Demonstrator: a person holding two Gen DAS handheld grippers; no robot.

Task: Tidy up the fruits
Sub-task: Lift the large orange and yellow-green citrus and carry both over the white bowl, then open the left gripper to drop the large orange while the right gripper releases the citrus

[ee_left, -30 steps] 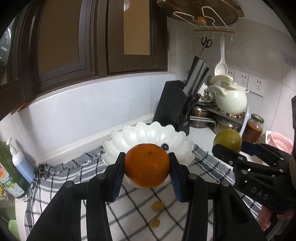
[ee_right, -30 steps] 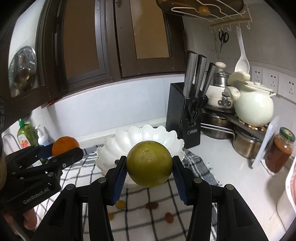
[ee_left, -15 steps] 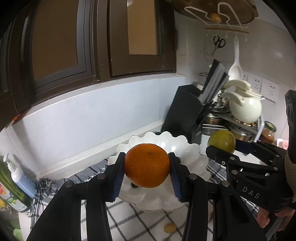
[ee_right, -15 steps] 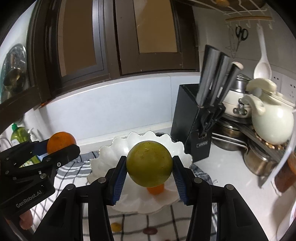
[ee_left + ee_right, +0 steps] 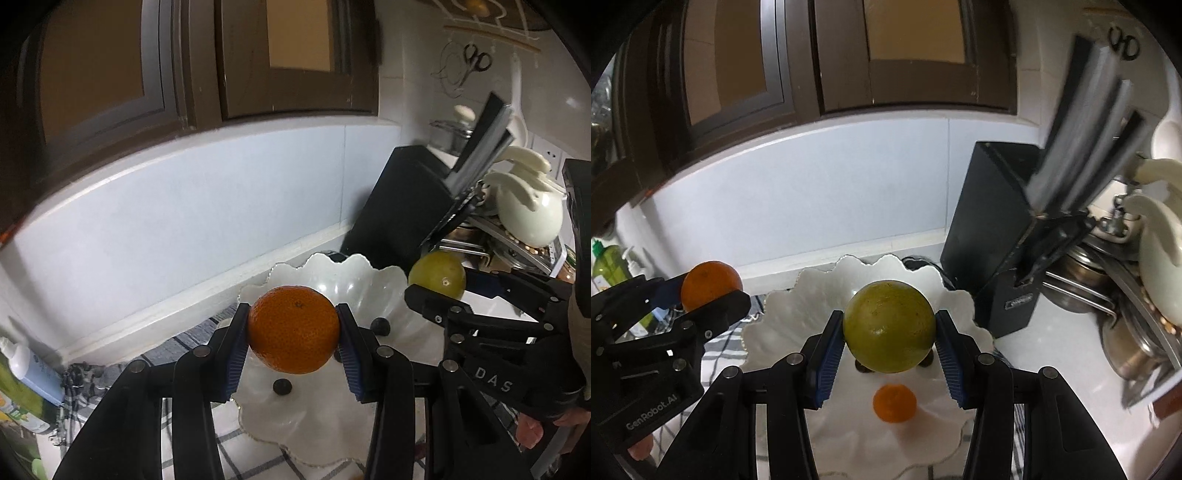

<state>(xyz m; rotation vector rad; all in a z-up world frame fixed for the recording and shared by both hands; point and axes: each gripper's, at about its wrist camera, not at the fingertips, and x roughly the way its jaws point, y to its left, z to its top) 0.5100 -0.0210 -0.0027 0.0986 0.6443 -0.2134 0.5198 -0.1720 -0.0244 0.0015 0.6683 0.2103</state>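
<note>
your left gripper (image 5: 293, 330) is clamped on the orange (image 5: 293, 329), your right gripper (image 5: 889, 332) on the green citrus (image 5: 889, 325); both fruits sit between the blue pads at frame centre. the relation that matters: the white scalloped bowl (image 5: 775, 321) lies directly below and ahead of both fruits, filling the lower middle of each frame, so the drop is downward. in the right wrist view a small orange fruit (image 5: 894, 402) already lies in the bowl, just beneath the green one; dark small fruits (image 5: 380, 326) sit near the orange. both fruits are round, no long axis; the orange's stem dimple faces up toward the camera. neither hand looks clearly nearer.
</note>
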